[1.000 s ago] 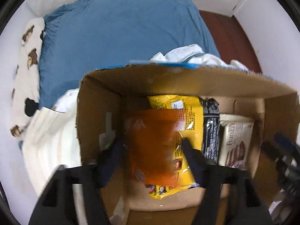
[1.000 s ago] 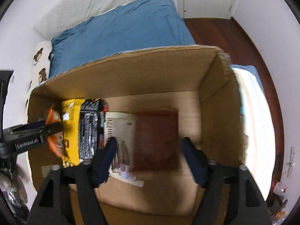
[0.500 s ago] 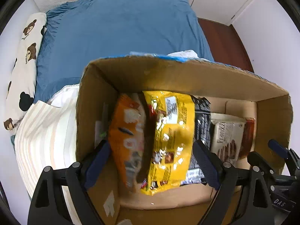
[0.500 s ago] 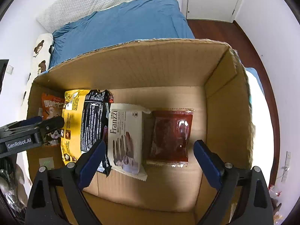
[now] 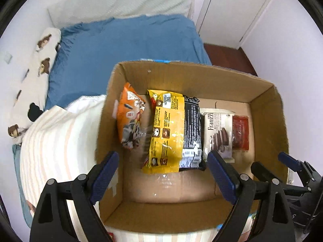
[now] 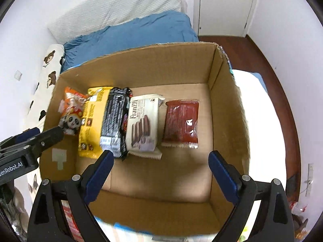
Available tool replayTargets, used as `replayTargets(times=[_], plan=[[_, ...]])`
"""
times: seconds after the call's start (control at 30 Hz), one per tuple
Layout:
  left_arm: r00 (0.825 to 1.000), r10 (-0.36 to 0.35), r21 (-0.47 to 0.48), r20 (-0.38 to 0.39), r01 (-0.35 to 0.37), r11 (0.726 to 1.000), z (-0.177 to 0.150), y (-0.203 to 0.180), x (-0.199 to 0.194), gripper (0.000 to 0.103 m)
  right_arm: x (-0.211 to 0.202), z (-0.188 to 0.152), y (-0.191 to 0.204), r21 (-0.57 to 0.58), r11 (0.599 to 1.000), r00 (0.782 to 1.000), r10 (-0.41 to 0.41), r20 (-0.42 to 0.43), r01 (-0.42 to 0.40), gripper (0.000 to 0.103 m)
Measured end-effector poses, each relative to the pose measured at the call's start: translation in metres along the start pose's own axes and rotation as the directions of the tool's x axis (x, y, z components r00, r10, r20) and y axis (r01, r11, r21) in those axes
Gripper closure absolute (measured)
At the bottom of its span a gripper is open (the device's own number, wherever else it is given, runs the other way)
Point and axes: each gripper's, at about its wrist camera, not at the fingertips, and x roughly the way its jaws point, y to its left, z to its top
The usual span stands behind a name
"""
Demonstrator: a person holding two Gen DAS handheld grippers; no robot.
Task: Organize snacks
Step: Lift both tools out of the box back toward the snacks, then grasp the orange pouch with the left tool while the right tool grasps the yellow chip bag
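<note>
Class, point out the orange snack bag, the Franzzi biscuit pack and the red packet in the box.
orange snack bag [image 5: 130,119], left wrist view, middle of its front.
Franzzi biscuit pack [image 6: 142,125], right wrist view, printed front.
red packet [image 6: 181,123], right wrist view, centre.

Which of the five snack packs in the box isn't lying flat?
The orange pack, leftmost in the row, leans against the cardboard box wall; the other four lie flat.
</note>
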Motion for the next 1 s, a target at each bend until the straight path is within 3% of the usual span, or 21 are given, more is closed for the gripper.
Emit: replayTargets(times=[0.3, 0.6, 0.83, 1.0], plan=[[0.992, 0.029, 0.033, 0.120, -0.034, 0.999, -0.054, -0.007, -0.060, 0.013, -0.061, -0.047, 0.009, -0.022, 1.000, 0.992, 0.005, 0.122, -0.002, 0.006], [0.984, 0.015, 0.014, 0.176, -0.018, 1.000, -0.104, -0.004, -0.112, 0.013, -0.120, -0.100, 0.014, -0.029, 0.999, 0.981, 0.049, 0.185, -0.044, 0.006], [0.985, 0.003, -0.020, 0.175, 0.000, 1.000, -0.165, 0.008, -0.143, 0.013, -0.139, -0.168, 0.002, 0.004, 0.992, 0.983, 0.125, 0.133, -0.127, 0.006], [0.993, 0.062, -0.071, 0.104, -0.054, 0.996, -0.235, 0.038, -0.140, 0.013, -0.111, -0.240, -0.019, 0.135, 0.965, 0.973, 0.230, -0.011, -0.226, 0.006]])
